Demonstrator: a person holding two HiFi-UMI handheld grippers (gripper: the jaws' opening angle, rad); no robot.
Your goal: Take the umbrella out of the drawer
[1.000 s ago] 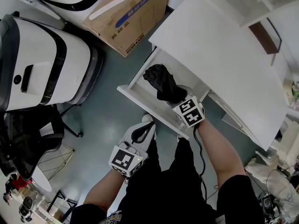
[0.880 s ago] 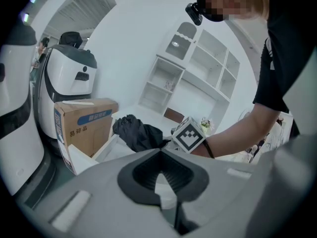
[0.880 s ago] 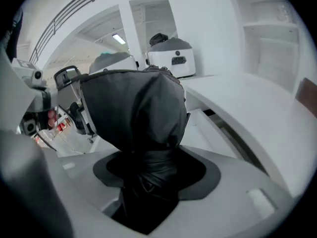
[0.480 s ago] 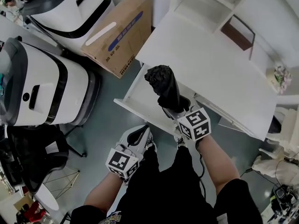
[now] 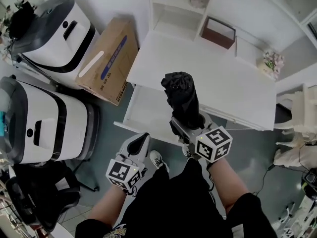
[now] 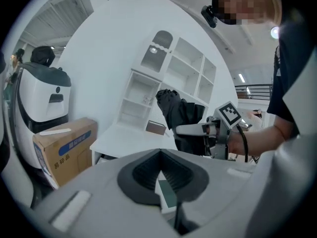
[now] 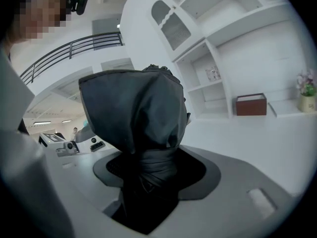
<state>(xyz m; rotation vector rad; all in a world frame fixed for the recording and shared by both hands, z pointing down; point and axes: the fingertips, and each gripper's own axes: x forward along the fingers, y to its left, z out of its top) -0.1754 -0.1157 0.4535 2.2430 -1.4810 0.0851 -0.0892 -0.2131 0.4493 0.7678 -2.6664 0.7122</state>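
Above the open drawer (image 5: 144,114), your right gripper (image 5: 190,124) is clamped on the folded black umbrella (image 5: 181,95), held upright, clear of the drawer and in front of the desk (image 5: 223,83). Lower left, just short of the drawer front, your left gripper (image 5: 138,144) has jaws together, holding nothing.

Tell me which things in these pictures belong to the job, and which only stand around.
Job:
- umbrella, held in the right gripper
- open drawer
- left gripper, holding nothing

Only around:
- cardboard box
- brown box on the desk
- flower pot
- white machines
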